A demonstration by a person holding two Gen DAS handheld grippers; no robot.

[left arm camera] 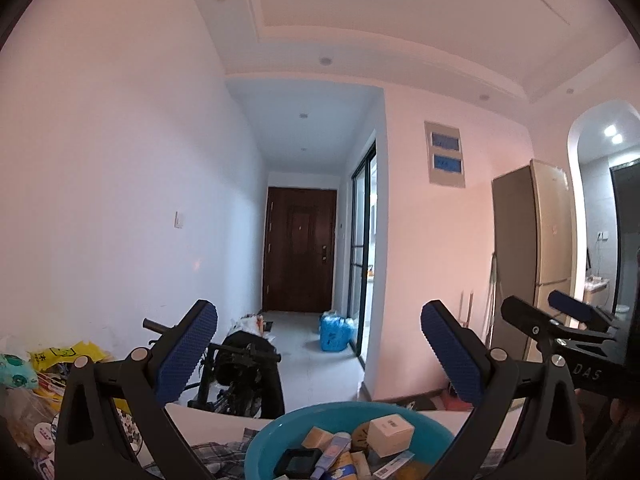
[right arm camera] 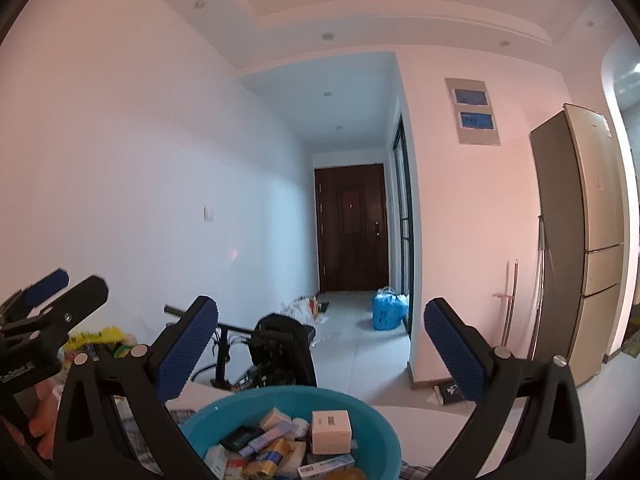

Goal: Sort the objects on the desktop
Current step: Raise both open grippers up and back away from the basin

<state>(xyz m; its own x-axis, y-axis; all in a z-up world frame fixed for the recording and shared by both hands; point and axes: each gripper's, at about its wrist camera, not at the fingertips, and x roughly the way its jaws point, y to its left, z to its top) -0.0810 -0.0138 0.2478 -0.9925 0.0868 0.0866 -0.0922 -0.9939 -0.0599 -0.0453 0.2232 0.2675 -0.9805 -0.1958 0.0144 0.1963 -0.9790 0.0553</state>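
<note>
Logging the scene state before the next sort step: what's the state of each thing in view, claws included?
Left claw: open, nothing between its blue pads.
Right claw: open, empty.
Round teal plastic basin: upright on the table, filled with small boxes and tubes.
Pale square cardboard box: lying on top of the pile.
Dark brown wooden door: closed.

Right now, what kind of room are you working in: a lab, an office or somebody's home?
Most likely a home, an apartment's living and dining area. A dark front door ends a short hallway, a tall fridge stands by the right wall, and a blue basin of small household boxes sits on the table.
</note>
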